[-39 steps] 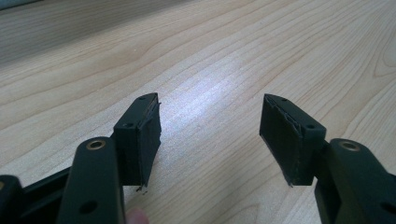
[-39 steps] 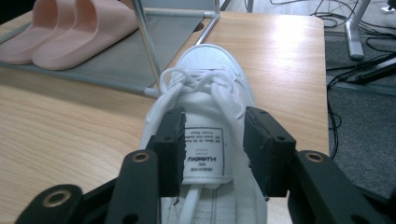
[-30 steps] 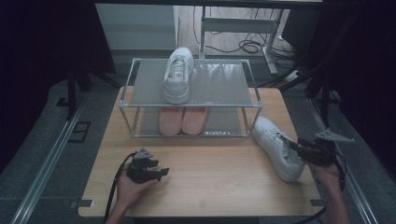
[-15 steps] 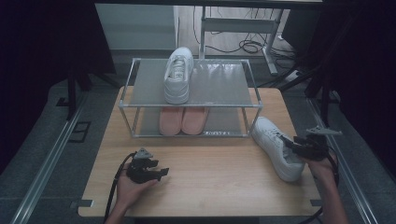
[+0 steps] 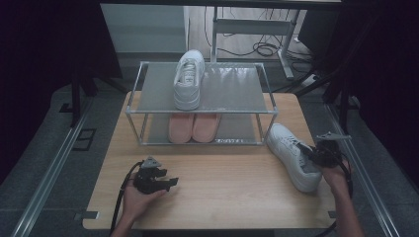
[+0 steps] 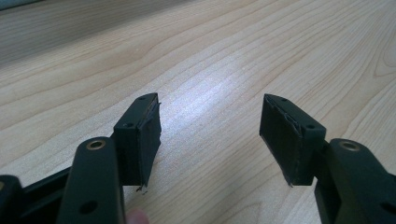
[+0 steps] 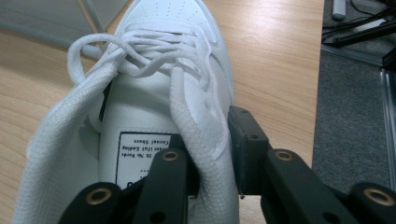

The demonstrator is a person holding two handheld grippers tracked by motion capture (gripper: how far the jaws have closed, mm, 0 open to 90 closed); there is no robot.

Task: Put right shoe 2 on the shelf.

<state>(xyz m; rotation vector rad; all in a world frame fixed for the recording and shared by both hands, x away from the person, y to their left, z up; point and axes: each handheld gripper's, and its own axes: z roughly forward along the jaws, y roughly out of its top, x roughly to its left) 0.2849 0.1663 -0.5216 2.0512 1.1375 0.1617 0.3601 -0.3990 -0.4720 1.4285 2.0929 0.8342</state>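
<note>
The right gripper [image 7: 212,154] has just been closing, pinching the white sneaker [image 5: 292,155] at its collar; toe pointing toward the shoe rack [image 5: 267,106]; the left gripper [image 5: 165,181] is lying open, well apart.

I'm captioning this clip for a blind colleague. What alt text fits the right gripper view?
The right gripper has just closed on the side wall of a white sneaker, one jaw inside the shoe's opening and one outside. The laced shoe lies on a light wooden table.

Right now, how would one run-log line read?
right gripper: jaws just closed on white sneaker collar | left gripper: open over table | matching sneaker: on rack
</note>
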